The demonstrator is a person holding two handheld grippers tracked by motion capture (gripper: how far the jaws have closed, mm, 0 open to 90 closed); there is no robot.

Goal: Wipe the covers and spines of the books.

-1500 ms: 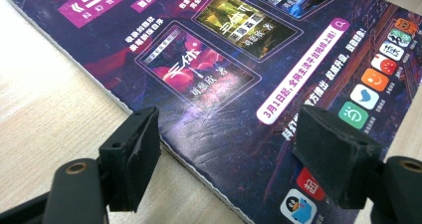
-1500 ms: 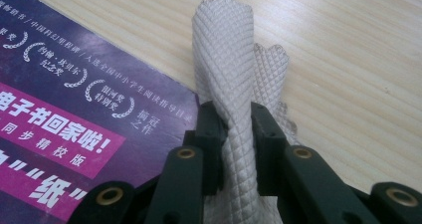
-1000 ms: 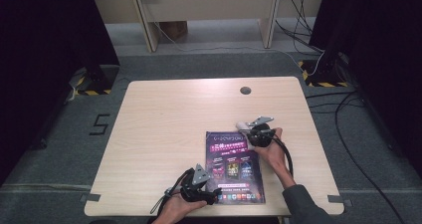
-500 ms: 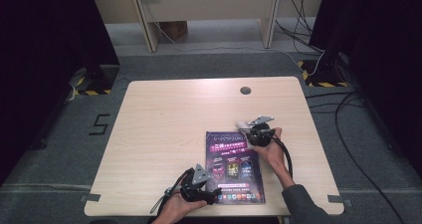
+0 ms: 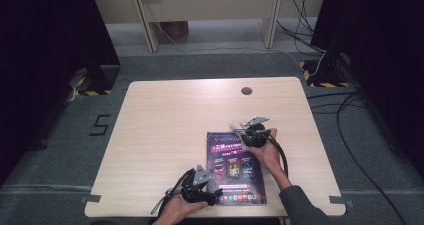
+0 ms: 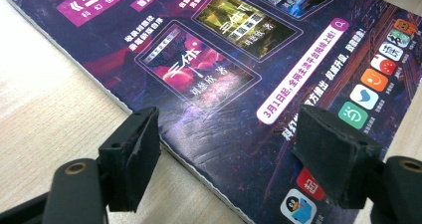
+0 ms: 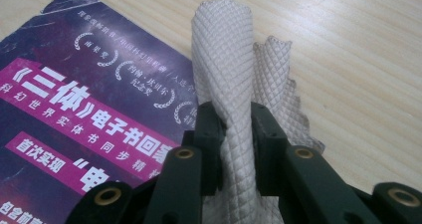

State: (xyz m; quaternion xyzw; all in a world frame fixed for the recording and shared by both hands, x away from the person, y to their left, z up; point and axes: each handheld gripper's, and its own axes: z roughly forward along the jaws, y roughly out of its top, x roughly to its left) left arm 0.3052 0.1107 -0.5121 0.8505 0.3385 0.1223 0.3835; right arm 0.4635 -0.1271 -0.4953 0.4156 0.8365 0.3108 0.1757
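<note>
Light wood desk [image 5: 165, 135] carried a dark purple magazine [image 5: 235, 167] flat near its front edge. Nothing visibly changed from the earlier frames: magazine, hands and both tools sat in the same spots. Left tool [image 6: 226, 154] hovered at the magazine's lower left corner, jaws wide, nothing gripped. Right tool [image 7: 234, 134] at the magazine's top right corner was pinched narrow on a beige quilted cloth [image 7: 224, 69], which stood up between the jaws. Cover text read "三体", "电子书" and "3月1日起"; app icons ran along the bottom edge.
</note>
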